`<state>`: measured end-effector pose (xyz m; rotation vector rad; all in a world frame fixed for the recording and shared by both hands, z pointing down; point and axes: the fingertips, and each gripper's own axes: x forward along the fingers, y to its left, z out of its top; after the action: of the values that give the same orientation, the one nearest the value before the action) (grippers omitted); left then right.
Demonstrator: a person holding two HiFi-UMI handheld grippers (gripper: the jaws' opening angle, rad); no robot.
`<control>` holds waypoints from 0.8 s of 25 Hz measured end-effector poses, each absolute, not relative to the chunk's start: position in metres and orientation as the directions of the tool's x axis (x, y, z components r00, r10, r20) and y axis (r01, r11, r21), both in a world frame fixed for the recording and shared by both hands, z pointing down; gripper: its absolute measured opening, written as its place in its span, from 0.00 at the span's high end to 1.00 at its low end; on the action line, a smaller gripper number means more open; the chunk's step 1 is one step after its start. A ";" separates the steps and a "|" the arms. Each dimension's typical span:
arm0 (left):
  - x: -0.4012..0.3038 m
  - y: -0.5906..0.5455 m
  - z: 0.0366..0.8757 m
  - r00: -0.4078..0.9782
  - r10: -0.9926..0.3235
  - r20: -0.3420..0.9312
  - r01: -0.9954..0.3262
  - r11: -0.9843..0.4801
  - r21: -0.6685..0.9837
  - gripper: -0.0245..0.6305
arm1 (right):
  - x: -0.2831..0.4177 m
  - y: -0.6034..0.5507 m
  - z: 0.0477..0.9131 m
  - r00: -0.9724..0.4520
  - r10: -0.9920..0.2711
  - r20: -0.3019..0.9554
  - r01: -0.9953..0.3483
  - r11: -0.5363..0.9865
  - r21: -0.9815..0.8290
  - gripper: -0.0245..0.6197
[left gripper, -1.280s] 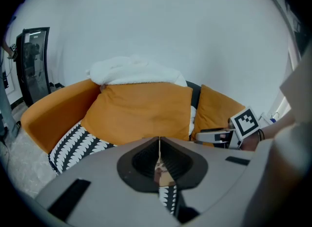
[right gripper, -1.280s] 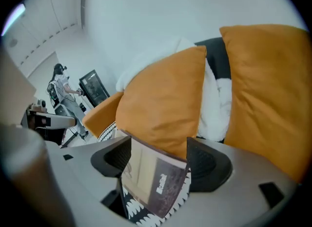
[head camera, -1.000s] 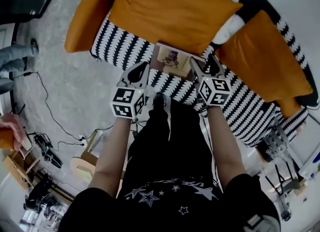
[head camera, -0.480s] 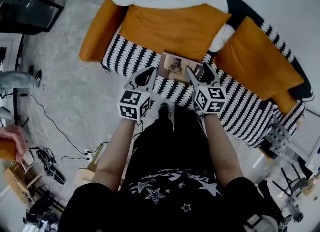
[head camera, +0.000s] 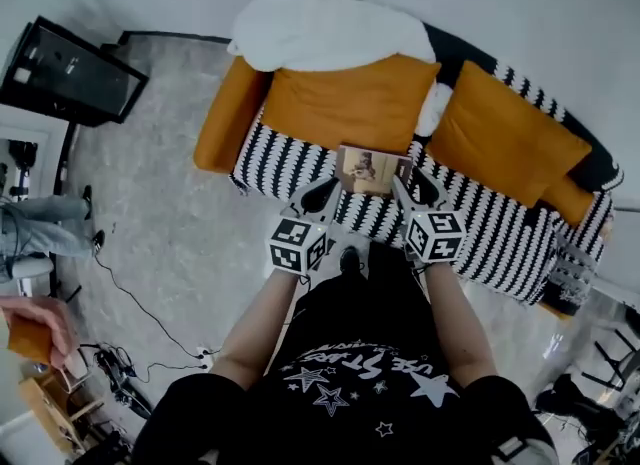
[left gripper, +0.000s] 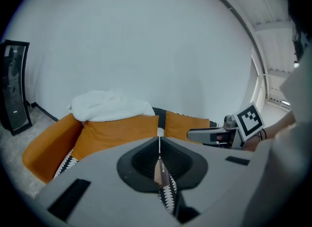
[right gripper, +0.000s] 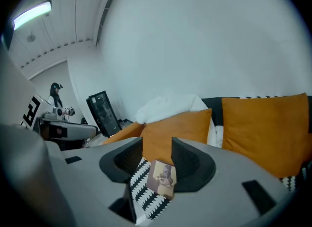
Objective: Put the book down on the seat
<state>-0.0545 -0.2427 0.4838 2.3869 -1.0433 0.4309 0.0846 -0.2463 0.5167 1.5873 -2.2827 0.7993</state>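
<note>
A person stands over a sofa with a black-and-white striped seat (head camera: 480,233), holding a gripper in each hand. The book (head camera: 373,170) lies cover up on the seat, just in front of an orange cushion (head camera: 345,108). The left gripper (head camera: 318,193) has its fingers pressed together, holding nothing. The right gripper (head camera: 415,190) has its fingers apart. They have just been closing on nothing, and the book shows only beyond the gap. The placing looks done. To finish well, draw both grippers clear without brushing the book, and check it rests fully on the seat.
</note>
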 end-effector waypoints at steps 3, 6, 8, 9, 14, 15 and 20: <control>-0.056 -0.235 0.469 0.675 -0.577 0.459 -0.730 -0.610 0.307 0.94 | 0.088 -0.232 0.498 -0.351 -0.807 0.475 -0.928 0.233 -0.291 0.68; -0.058 -0.231 0.458 0.677 -0.582 0.451 -0.729 -0.614 0.302 0.94 | 0.090 -0.220 0.486 -0.353 -0.808 0.471 -0.926 0.230 -0.299 0.68; -0.057 -0.229 0.451 0.677 -0.588 0.443 -0.730 -0.614 0.300 0.94 | 0.093 -0.214 0.476 -0.359 -0.809 0.466 -0.924 0.238 -0.298 0.69; -0.056 -0.228 0.448 0.676 -0.590 0.441 -0.731 -0.615 0.296 0.94 | 0.094 -0.211 0.470 -0.363 -0.810 0.460 -0.922 0.244 -0.299 0.71; -0.041 -0.210 0.431 0.668 -0.609 0.428 -0.737 -0.619 0.271 0.94 | 0.105 -0.194 0.447 -0.397 -0.821 0.411 -0.903 0.269 -0.335 0.75; -0.037 -0.204 0.428 0.666 -0.613 0.425 -0.739 -0.619 0.265 0.94 | 0.106 -0.189 0.444 -0.407 -0.821 0.402 -0.898 0.279 -0.340 0.76; -0.024 -0.164 0.414 0.653 -0.631 0.418 -0.751 -0.609 0.254 0.94 | 0.111 -0.150 0.433 -0.445 -0.809 0.383 -0.880 0.317 -0.353 0.81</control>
<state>-0.0244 -0.1637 0.4141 2.4645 -1.0867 0.4033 0.1106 -0.1504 0.4327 1.5736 -2.4369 0.7899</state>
